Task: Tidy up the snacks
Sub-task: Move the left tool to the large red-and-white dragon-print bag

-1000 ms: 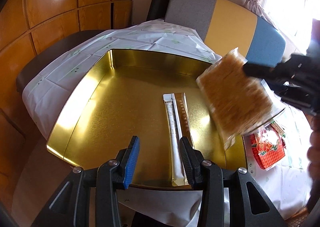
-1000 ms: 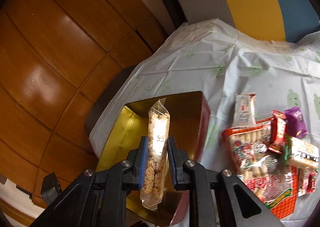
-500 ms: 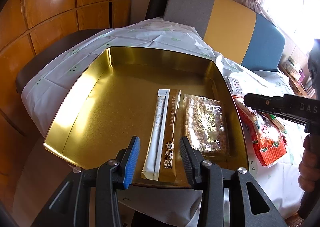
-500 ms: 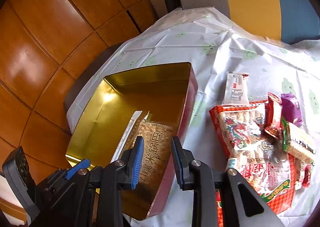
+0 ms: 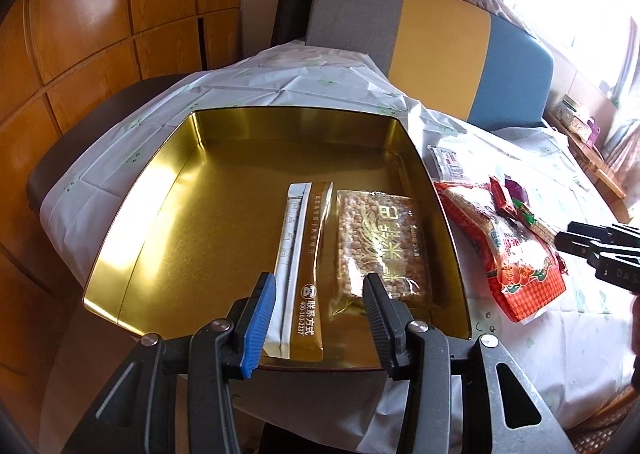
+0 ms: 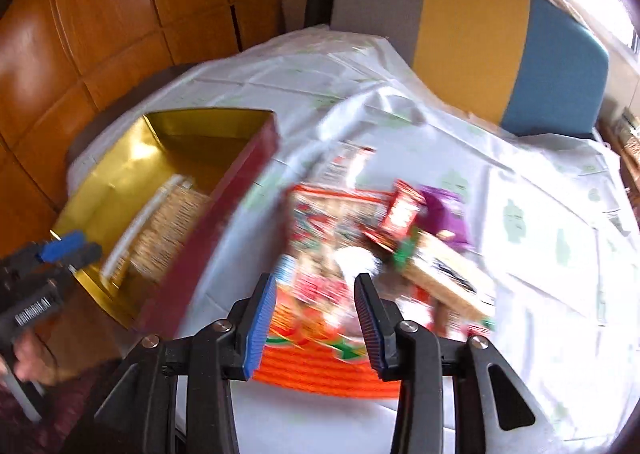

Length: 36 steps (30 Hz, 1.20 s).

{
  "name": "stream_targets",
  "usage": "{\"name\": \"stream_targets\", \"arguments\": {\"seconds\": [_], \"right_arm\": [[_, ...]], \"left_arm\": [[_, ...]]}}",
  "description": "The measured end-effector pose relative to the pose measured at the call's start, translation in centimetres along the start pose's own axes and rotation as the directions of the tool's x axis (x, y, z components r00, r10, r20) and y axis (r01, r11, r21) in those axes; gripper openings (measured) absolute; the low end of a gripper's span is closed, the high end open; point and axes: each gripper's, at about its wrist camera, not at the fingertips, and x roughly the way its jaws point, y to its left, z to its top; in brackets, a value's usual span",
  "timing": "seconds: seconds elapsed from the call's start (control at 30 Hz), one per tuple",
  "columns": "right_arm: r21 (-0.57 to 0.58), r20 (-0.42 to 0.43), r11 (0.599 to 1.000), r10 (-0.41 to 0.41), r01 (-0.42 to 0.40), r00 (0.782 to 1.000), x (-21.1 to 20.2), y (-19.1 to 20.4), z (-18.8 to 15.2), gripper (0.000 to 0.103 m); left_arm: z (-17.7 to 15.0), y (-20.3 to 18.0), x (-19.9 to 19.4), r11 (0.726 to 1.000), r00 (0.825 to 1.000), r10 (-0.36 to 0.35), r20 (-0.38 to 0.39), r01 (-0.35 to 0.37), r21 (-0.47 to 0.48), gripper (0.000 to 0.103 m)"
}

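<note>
From my left wrist camera I look down into the gold tin [image 5: 168,238], which sits on the white tablecloth [image 5: 280,86] with its far wall toward the grey, yellow and blue cushion [image 5: 440,54]. Two things lie flat on the tin floor, side by side toward its right wall: a long white-and-gold sachet [image 5: 308,262] and, touching its right edge, a clear pack of puffed rice cake [image 5: 380,246] with gold lettering. My left gripper [image 5: 320,318] hangs over the near rim with its jaws parted and widening, nothing pinched between them (the sachet only shows through the gap, lying on the floor below). To the right of the tin, on the cloth, sits the loose heap of snacks: a big red bag [image 5: 508,250] nearest, a small white packet [image 5: 448,166] just beyond it, and little red and purple wrappers on top. The right wrist view is smeared with blur, but I can see my right gripper [image 6: 316,318] above that red bag [image 6: 320,350], jaws apart and opening, empty between the pads. The tin's dark red outer wall [image 6: 216,222] shows at its left.
</note>
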Motion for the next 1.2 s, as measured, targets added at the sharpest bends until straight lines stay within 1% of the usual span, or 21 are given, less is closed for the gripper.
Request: {"name": "stream_targets", "arguments": {"seconds": [0.07,0.13,0.23,0.3,0.33,0.4,0.43,0.5,0.57,0.7,0.8,0.87,0.93,0.97,1.07,1.13,1.2], "right_arm": [[-0.017,-0.014,0.998,-0.056,0.056,0.998,-0.4,-2.0,-0.8,0.044],[-0.01,-0.021,0.993,-0.119,0.119,0.993,-0.7,-4.3,-1.7,0.052],[0.029,-0.029,0.98,-0.196,0.197,0.98,-0.8,-8.0,-2.9,0.054],[0.09,-0.036,0.968,-0.231,0.233,0.972,-0.7,-10.6,-3.6,0.054],[0.137,-0.041,0.962,-0.234,0.237,0.971,-0.8,-11.9,-4.0,0.054],[0.207,-0.093,0.944,-0.243,0.258,0.966,-0.4,-13.8,-4.1,0.054],[0.232,-0.106,0.938,-0.239,0.258,0.965,-0.3,-14.3,-4.1,0.054],[0.268,-0.156,0.928,-0.225,0.26,0.962,0.3,-15.2,-4.3,0.054],[0.274,-0.203,0.923,-0.219,0.27,0.954,0.7,-15.5,-4.9,0.054],[0.286,-0.227,0.916,-0.22,0.28,0.949,0.6,-15.8,-5.3,0.054],[0.313,-0.234,0.904,-0.224,0.292,0.946,0.4,-16.5,-5.6,0.054],[0.333,-0.231,0.897,-0.221,0.291,0.948,0.2,-16.9,-5.6,0.054],[0.348,-0.221,0.891,-0.224,0.291,0.949,-0.1,-17.4,-5.6,0.054],[0.356,-0.215,0.889,-0.222,0.288,0.951,-0.2,-17.6,-5.7,0.054],[0.365,-0.208,0.888,-0.213,0.278,0.955,-0.4,-17.8,-5.7,0.054],[0.362,-0.199,0.891,-0.212,0.273,0.957,-0.4,-17.4,-5.5,0.054],[0.357,-0.192,0.895,-0.21,0.267,0.959,-0.5,-17.2,-5.4,0.054]], "left_arm": [[0.0,-0.5,0.0,1.0,1.0,0.0,-0.001,0.0,0.017,0.046],[-0.1,-0.9,0.0,1.0,1.0,-0.002,-0.005,0.002,0.028,0.046],[-0.1,-1.9,0.1,0.998,1.0,-0.001,-0.013,0.002,0.058,0.046],[-0.1,-2.7,-0.1,0.997,1.0,0.005,-0.005,-0.004,0.079,0.046],[-0.1,-3.1,-0.2,0.996,1.0,0.008,-0.001,-0.008,0.088,0.046],[0.0,-3.8,-0.3,0.995,1.0,-0.014,-0.005,0.014,0.1,0.046],[0.0,-4.1,-0.3,0.995,1.0,-0.021,-0.007,0.022,0.101,0.046],[0.1,-4.8,-0.4,0.992,0.999,-0.041,-0.015,0.043,0.118,0.046],[0.2,-5.7,-0.3,0.987,0.998,-0.056,-0.023,0.059,0.147,0.046],[0.4,-7.9,-0.2,0.973,0.994,-0.101,-0.04,0.107,0.204,0.046],[0.4,-10.0,-0.1,0.951,0.988,-0.142,-0.061,0.153,0.27,0.046],[0.4,-11.5,0.3,0.935,0.981,-0.167,-0.1,0.19,0.3,0.046],[0.6,-12.6,0.7,0.926,0.967,-0.215,-0.141,0.247,0.287,0.046],[0.7,-13.2,0.9,0.922,0.961,-0.23,-0.15,0.265,0.281,0.046],[1.5,-14.7,1.8,0.923,0.955,-0.247,-0.166,0.284,0.26,0.046],[2.3,-15.3,2.9,0.929,0.947,-0.259,-0.191,0.299,0.22,0.046],[2.8,-15.8,3.8,0.928,0.939,-0.28,-0.199,0.318,0.193,0.045]]}}
